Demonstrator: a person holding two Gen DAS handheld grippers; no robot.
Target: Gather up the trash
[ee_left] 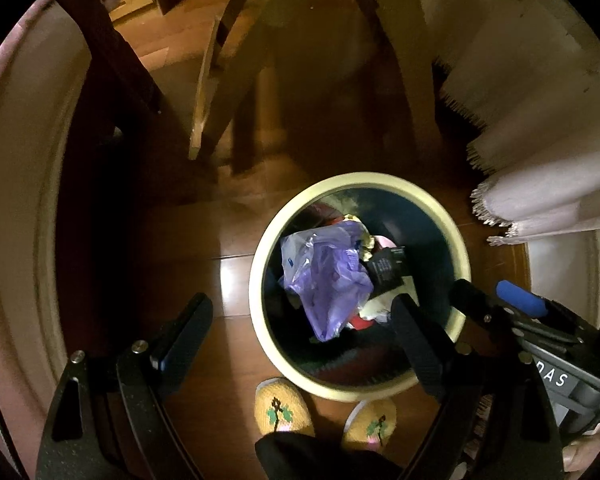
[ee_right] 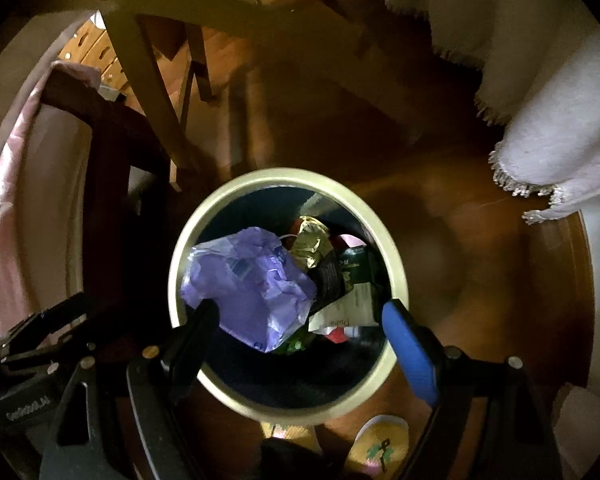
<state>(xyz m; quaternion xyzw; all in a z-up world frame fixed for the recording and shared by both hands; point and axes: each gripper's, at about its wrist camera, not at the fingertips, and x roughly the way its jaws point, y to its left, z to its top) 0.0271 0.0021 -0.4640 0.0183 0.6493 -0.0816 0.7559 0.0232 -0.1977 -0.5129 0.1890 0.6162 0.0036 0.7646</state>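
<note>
jaws wide over crumpled purple bag (ee_right: 252, 284)

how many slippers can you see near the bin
2. One yellow slipper is on the floor just below the bin rim, left of centre; the other slipper sits beside it to the right. Both are partly cut off by a dark trouser leg.
</note>
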